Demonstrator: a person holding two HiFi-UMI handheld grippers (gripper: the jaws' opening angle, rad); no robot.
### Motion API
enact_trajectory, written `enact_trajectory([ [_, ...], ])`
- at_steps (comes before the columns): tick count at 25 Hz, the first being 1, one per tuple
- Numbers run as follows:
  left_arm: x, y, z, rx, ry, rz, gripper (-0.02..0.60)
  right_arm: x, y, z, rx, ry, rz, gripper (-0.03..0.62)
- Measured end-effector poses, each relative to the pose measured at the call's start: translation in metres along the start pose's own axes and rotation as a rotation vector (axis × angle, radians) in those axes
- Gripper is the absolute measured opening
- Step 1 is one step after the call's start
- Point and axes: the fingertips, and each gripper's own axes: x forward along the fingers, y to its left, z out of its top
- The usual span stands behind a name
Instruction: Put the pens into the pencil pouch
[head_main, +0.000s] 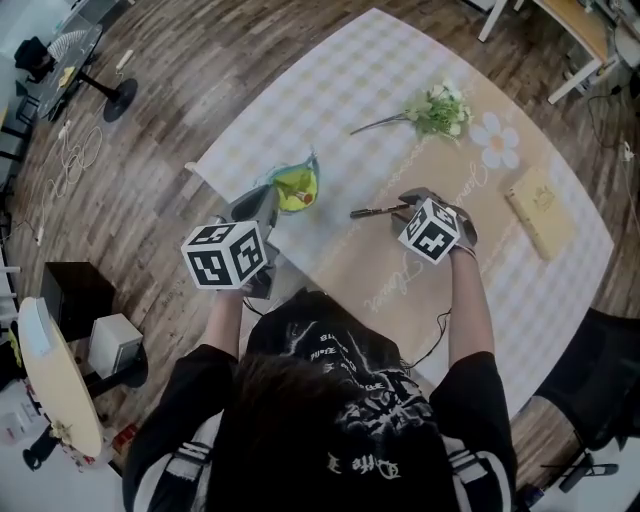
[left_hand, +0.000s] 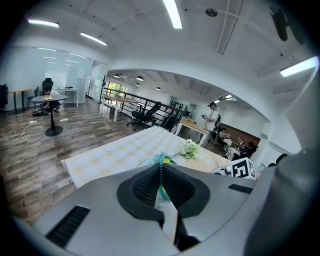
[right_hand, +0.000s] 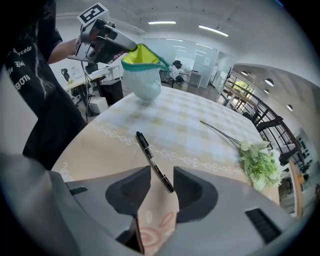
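The left tongs (left_hand: 161, 172) were found closed on the rim of the pencil pouch (right_hand: 142, 75), the teal zip edge being pinched between the ribbed dark pads. The pouch was held up by that rim at the left of the counter (head_main: 330, 110), and its mouth was seen to gape; this hold was judged to be meant to keep the opening wide and presented for loading. Whether the pouch base rested on the counter could not be determined. The pouch was noted as soft and sagging, pale in the body, with a yellow-green inside; a small red spot was seen within, which could not be identified. The right tongs (right_hand: 161, 182) were found spread, pointed steeply down, with the near end of the pen (right_hand: 150, 155) lying between the jaws but not pressed by either pad. The pen, slim, black and rigid with a pale band, was recorded lying flat on the counter, well apart from the pouch, and was judged not yet taken up. The counter was covered by a checked cloth with a tan printed border. A green and white flower sprig (head_main: 440, 110) and a flat tan book (head_main: 540, 210) were left aside.
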Motion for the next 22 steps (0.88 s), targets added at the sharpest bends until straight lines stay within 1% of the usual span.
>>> enact_trajectory([
  [3, 0.002, 0.006, 0.004, -0.009, 0.003, -0.004, 0.028, 0.010, 0.000, -0.003, -0.037, 0.039, 0.051, 0.156],
  [6, 0.006, 0.010, 0.002, -0.001, 0.028, -0.009, 0.028, 0.019, -0.003, -0.010, -0.057, 0.074, 0.075, 0.156],
  [8, 0.009, 0.009, 0.001, 0.008, 0.040, -0.015, 0.028, 0.023, -0.004, -0.013, -0.046, 0.081, 0.101, 0.156],
  [11, 0.013, 0.008, 0.002, 0.009, 0.044, -0.024, 0.028, 0.026, -0.005, -0.016, -0.001, 0.082, 0.158, 0.151],
  [13, 0.014, 0.008, 0.001, 0.005, 0.042, -0.026, 0.028, 0.027, -0.002, -0.015, -0.005, 0.078, 0.184, 0.121],
  [16, 0.013, 0.009, 0.001, -0.002, 0.039, -0.028, 0.028, 0.027, 0.002, -0.012, -0.025, 0.049, 0.185, 0.085],
  [18, 0.012, 0.009, 0.003, -0.011, 0.032, -0.028, 0.028, 0.024, 0.002, -0.013, -0.025, 0.036, 0.175, 0.050],
  [22, 0.012, 0.009, 0.006, -0.020, 0.027, -0.028, 0.028, 0.024, 0.003, -0.014, -0.015, 0.036, 0.167, 0.048],
])
